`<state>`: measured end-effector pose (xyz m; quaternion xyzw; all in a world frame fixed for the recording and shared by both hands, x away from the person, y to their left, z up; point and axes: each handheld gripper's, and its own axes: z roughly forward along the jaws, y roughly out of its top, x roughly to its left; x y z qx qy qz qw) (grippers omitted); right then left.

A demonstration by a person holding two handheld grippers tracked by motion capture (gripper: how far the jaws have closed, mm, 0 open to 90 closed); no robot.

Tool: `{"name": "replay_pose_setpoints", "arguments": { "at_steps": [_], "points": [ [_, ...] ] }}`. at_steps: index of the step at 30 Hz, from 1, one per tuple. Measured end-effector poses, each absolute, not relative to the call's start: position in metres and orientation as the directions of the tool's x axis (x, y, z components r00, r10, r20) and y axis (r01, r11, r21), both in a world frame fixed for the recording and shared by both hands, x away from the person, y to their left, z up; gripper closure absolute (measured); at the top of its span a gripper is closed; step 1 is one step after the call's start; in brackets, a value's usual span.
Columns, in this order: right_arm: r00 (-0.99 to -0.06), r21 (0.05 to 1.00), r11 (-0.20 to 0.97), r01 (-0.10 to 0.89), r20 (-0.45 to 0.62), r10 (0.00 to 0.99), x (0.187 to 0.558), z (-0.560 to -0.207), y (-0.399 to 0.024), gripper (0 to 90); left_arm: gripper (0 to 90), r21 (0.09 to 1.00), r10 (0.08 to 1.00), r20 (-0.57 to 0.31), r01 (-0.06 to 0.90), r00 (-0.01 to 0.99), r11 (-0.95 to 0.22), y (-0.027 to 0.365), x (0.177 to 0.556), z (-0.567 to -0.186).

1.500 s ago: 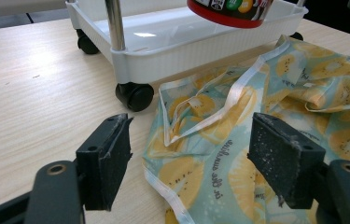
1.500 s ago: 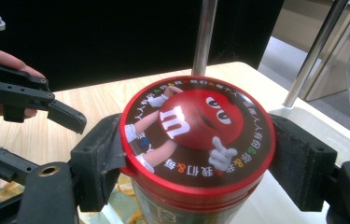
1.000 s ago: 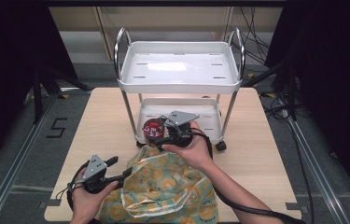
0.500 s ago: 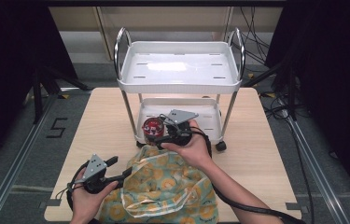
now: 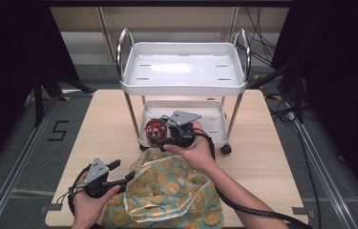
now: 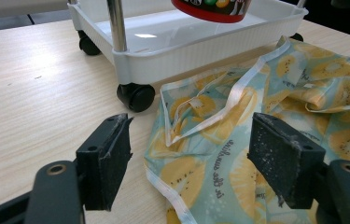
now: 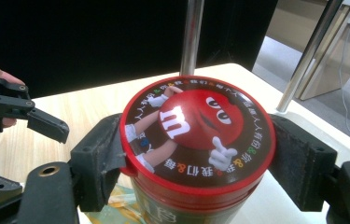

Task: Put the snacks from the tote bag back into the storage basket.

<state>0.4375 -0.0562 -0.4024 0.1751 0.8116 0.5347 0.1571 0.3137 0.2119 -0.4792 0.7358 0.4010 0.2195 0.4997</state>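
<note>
High view: right gripper (image 5: 160, 136) clamped on a red tub (image 5: 154, 129), held over the near left corner of the cart's (image 5: 184, 83) lower shelf, just past the bag (image 5: 167, 191). Compared with a second ago, barely any shift (tub and hand in much the same spot above the shelf), so probably in the final lowering, release not yet made. Left gripper (image 5: 128, 176) at the bag's left edge, jaws apart, pinning nothing as far as can be told.

Left gripper view: jaws wide open either side of the bag's (image 6: 256, 121) printed corner, table (image 6: 37, 84) under the left one. Cart shelf rim (image 6: 182, 51) and a castor (image 6: 136, 96) just beyond; tub's base (image 6: 210, 7) hanging above the shelf, apparently not touching.

Right gripper view: pads pressed on both sides of the tub (image 7: 196, 135) just under its lid, upright, a cart post (image 7: 192, 35) behind it. Left gripper (image 7: 21, 114) off to one side. Next likely: down onto the shelf, then open.
</note>
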Motion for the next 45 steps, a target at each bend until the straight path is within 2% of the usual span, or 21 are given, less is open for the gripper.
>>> {"name": "replay_pose_setpoints", "arguments": {
  "at_steps": [4,19,31,32,35,37,40,41,45],
  "points": [
    [-0.881,0.922,0.361,0.138,-0.052,0.471,0.438,-0.404,-0.055,26.1,28.9,0.913,0.805,-0.075,0.365,0.589,-0.182,0.213,0.314,-0.479],
    [-0.874,0.926,0.360,0.111,-0.081,0.480,0.444,-0.403,-0.055,26.1,29.0,0.913,0.807,-0.081,0.368,0.585,-0.176,0.212,0.314,-0.479],
    [-0.871,0.922,0.355,0.157,-0.041,0.490,0.448,-0.404,-0.055,26.1,28.9,0.912,0.806,-0.073,0.366,0.587,-0.184,0.212,0.315,-0.479],
    [-0.866,0.926,0.353,0.133,-0.064,0.496,0.449,-0.405,-0.056,26.1,28.9,0.913,0.806,-0.078,0.367,0.587,-0.178,0.212,0.315,-0.480],
    [-0.868,0.922,0.350,0.168,-0.029,0.495,0.449,-0.405,-0.056,26.1,29.0,0.913,0.808,-0.074,0.366,0.585,-0.181,0.212,0.315,-0.479],
    [-0.865,0.922,0.359,0.147,-0.057,0.499,0.451,-0.405,-0.057,26.1,29.0,0.913,0.805,-0.075,0.365,0.589,-0.182,0.212,0.315,-0.479],
    [-0.866,0.920,0.354,0.171,-0.031,0.498,0.451,-0.406,-0.057,26.1,29.0,0.913,0.807,-0.080,0.367,0.586,-0.176,0.212,0.315,-0.480],
    [-0.862,0.921,0.359,0.149,-0.056,0.503,0.453,-0.406,-0.057,26.1,29.0,0.914,0.806,-0.080,0.366,0.587,-0.177,0.212,0.315,-0.480],
    [-0.863,0.919,0.360,0.162,-0.044,0.503,0.453,-0.405,-0.055,26.1,28.9,0.913,0.810,-0.079,0.369,0.582,-0.176,0.212,0.314,-0.479]
  ]
}}
